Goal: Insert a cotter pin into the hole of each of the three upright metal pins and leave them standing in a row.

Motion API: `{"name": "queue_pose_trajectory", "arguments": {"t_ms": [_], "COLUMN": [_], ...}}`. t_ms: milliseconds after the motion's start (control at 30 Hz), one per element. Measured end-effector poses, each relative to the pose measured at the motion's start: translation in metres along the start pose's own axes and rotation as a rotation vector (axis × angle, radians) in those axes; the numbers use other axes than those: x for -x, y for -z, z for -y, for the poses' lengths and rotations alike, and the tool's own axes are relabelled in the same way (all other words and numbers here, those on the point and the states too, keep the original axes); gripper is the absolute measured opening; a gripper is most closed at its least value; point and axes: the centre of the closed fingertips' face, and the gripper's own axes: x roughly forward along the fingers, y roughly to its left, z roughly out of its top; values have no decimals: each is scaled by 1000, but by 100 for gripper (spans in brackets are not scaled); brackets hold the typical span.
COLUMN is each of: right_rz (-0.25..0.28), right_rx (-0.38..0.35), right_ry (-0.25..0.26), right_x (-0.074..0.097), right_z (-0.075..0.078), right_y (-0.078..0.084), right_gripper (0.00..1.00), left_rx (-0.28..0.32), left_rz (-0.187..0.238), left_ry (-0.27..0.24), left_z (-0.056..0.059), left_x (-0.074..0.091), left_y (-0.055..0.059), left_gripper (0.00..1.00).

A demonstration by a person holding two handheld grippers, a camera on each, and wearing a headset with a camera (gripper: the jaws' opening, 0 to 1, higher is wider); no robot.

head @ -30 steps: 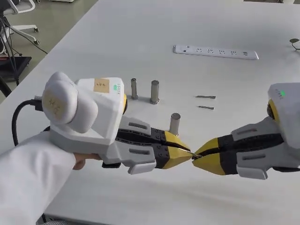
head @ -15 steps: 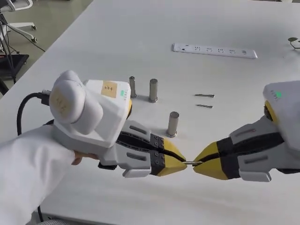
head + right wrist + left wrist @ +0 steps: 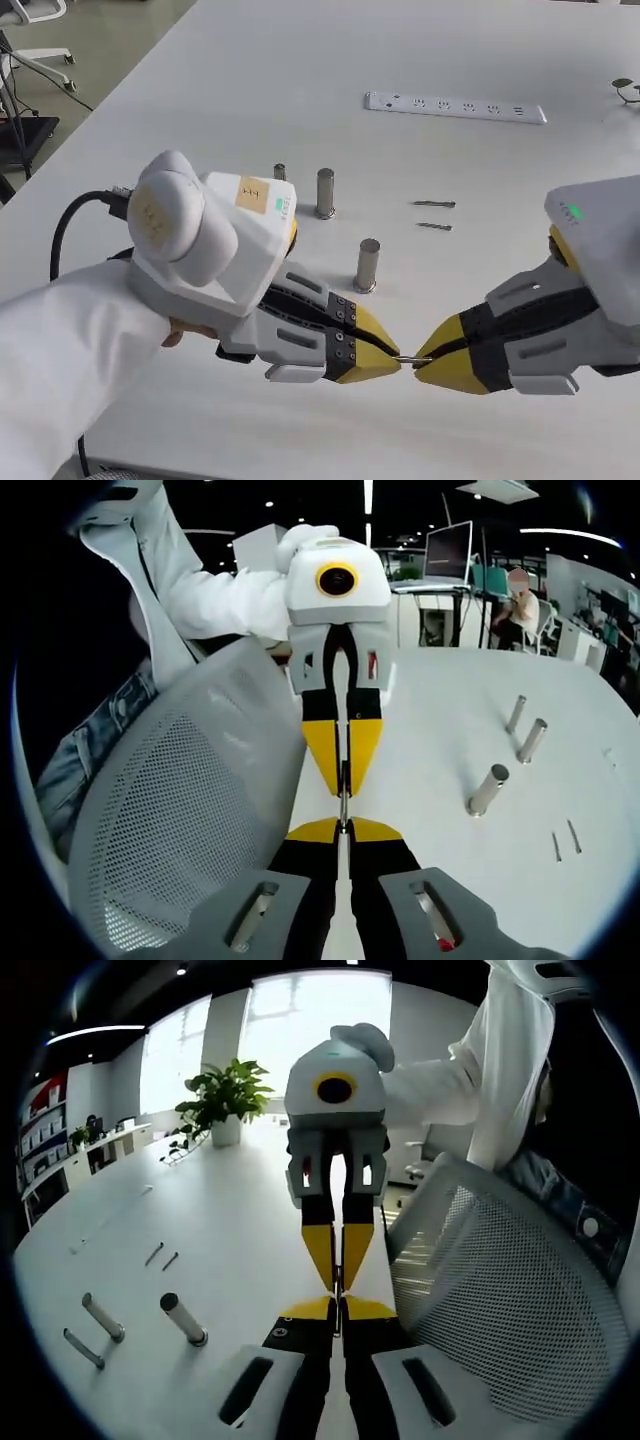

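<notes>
Table (image 3: 250,80) white, office room | left gripper (image 3: 393,364), right gripper (image 3: 420,363) both pinch cotter pin (image 3: 408,358)

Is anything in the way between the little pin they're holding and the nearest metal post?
No, nothing visible. The cotter pin is pinched between the left gripper and right gripper, and only bare table lies between it and the nearest upright metal pin.

Three metal pins (image 3: 368,265) (image 3: 325,193) (image 3: 280,172) upright; two cotter pins (image 3: 433,204) (image 3: 435,226) flat; third cotter pin (image 3: 408,358) aloft.
</notes>
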Motion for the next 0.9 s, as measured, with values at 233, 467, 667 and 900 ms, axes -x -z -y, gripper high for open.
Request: {"name": "queue_pose_trajectory", "arguments": {"t_ms": [233, 467, 667, 900], "right_rz": [7, 14, 13, -29], "right_rx": [0, -7, -43, -113], "right_ry": [15, 33, 69, 140], "right_x": [2, 2, 8, 16], "right_z": [5, 8, 19, 40], "right_y": [2, 1, 6, 22], "right_gripper": [0, 0, 0, 0], "left_rx": [42, 85, 122, 123], "left_rz": [9, 31, 12, -16], "left_ry": [-12, -38, -134, -285], "left_z": [-3, -8, -29, -59], "left_x": [-2, -1, 3, 13], "left_y": [1, -2, 6, 22], "left_gripper": [0, 4, 22, 45]}}
